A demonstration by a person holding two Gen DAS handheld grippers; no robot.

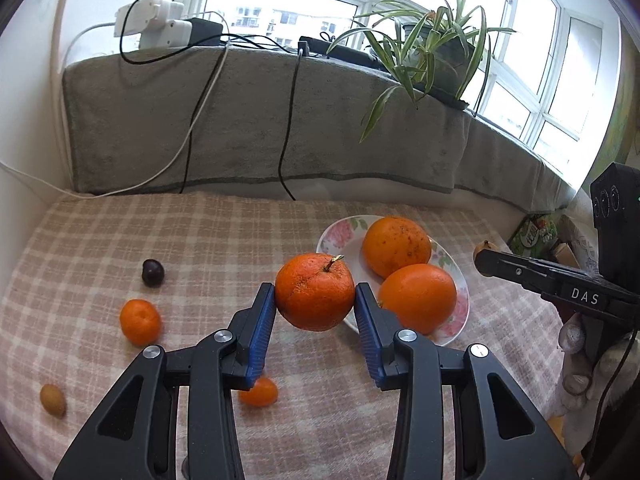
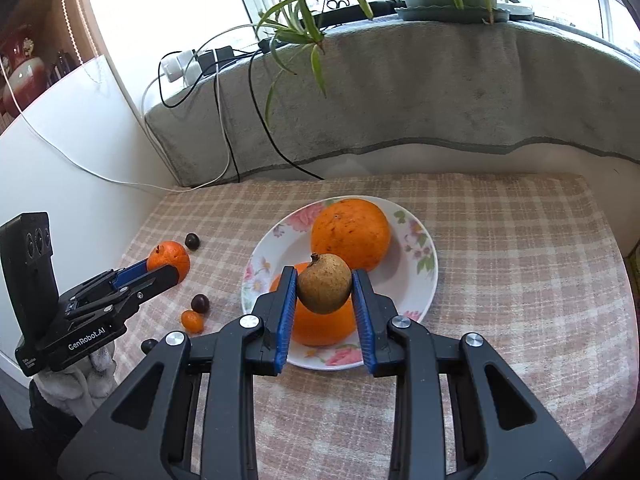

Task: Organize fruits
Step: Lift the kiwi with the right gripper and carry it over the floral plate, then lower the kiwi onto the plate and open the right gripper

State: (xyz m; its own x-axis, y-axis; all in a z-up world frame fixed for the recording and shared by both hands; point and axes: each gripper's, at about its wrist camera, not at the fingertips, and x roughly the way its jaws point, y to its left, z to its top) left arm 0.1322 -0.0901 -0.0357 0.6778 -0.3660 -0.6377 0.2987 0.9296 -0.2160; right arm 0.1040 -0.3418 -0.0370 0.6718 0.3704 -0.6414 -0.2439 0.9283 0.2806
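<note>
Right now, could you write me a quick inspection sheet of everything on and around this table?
Surface: pink-and-beige checked tablecloth, fruit scattered on its left part.
Job's things: white floral china plate holding two big oranges; loose small mandarin, dark plum, tan oval fruit, little orange kumquat.
Clutter: nothing seen.
Grippers: left hand-held gripper clamps a stemmed orange beside the plate; right hand-held gripper clamps a brown round fruit above the plate.
Cables: black and white leads hang from white power adapters.
Surroundings: grey-towel-covered windowsill, potted spider plant.
</note>
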